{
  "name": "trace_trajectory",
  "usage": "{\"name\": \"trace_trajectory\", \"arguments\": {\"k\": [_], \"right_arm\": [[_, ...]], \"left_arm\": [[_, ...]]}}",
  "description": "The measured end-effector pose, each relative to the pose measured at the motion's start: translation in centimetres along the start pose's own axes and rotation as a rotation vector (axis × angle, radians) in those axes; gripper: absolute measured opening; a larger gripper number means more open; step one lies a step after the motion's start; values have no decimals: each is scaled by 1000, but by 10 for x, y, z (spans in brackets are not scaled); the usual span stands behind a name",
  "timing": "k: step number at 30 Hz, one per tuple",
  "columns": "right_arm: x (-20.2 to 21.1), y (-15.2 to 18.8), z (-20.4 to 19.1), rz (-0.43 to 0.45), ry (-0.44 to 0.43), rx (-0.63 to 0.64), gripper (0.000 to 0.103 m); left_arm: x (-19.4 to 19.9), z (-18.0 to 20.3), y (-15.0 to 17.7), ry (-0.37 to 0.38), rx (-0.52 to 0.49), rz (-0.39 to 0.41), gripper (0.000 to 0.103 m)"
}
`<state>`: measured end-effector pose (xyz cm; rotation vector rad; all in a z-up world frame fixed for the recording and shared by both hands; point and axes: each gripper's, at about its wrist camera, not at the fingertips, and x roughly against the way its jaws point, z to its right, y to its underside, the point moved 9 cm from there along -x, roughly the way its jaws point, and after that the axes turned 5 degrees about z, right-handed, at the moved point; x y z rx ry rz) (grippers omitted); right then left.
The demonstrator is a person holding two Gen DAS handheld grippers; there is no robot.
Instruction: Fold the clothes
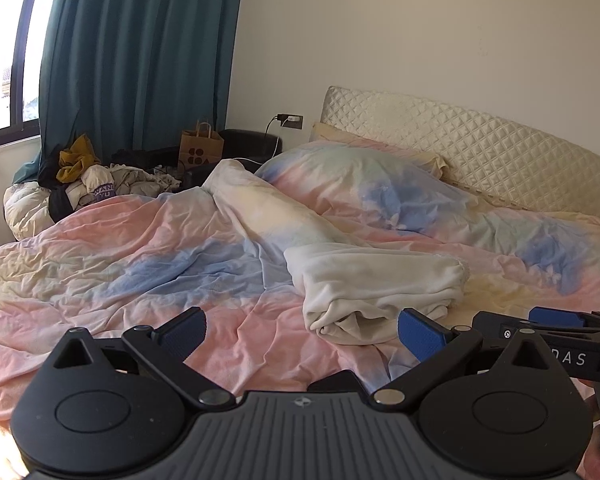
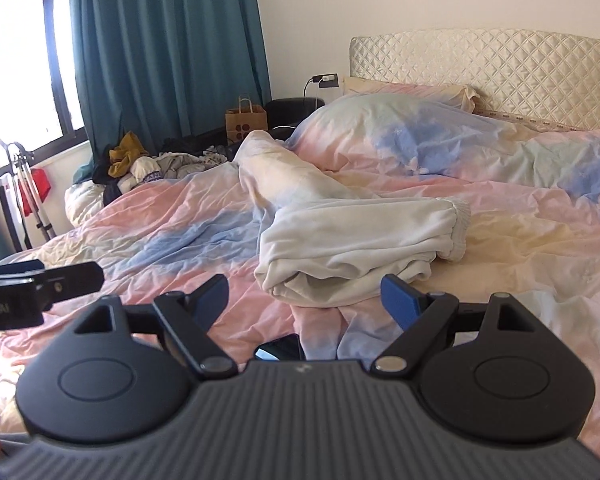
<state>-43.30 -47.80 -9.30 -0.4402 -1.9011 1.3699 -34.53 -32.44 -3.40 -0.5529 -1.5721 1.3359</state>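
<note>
A white fleece garment [image 1: 376, 284] lies folded in a bundle on the pastel pink, blue and yellow duvet [image 1: 140, 272], with an elastic cuff at its right end [image 2: 458, 224]. It also shows in the right wrist view [image 2: 360, 248]. My left gripper [image 1: 302, 334] is open and empty, just short of the bundle's near edge. My right gripper [image 2: 306, 300] is open and empty, also just short of the bundle. The right gripper shows at the right edge of the left wrist view [image 1: 556, 320]; the left gripper shows at the left edge of the right wrist view [image 2: 40, 284].
A dark phone [image 2: 280, 348] lies on the duvet under the right gripper. A pillow [image 1: 364, 176] and quilted headboard [image 1: 480, 148] are at the back. A pile of clothes [image 1: 88, 176], a paper bag [image 1: 201, 148] and a teal curtain [image 1: 140, 52] stand beyond the bed's left side.
</note>
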Motion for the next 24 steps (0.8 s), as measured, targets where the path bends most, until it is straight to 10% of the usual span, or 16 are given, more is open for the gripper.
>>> {"name": "trace_trajectory", "arguments": {"k": [24], "right_arm": [[2,0,-12,-2,52,82,85]], "left_arm": [[-5,3,1,-24,-37,7,103]]}}
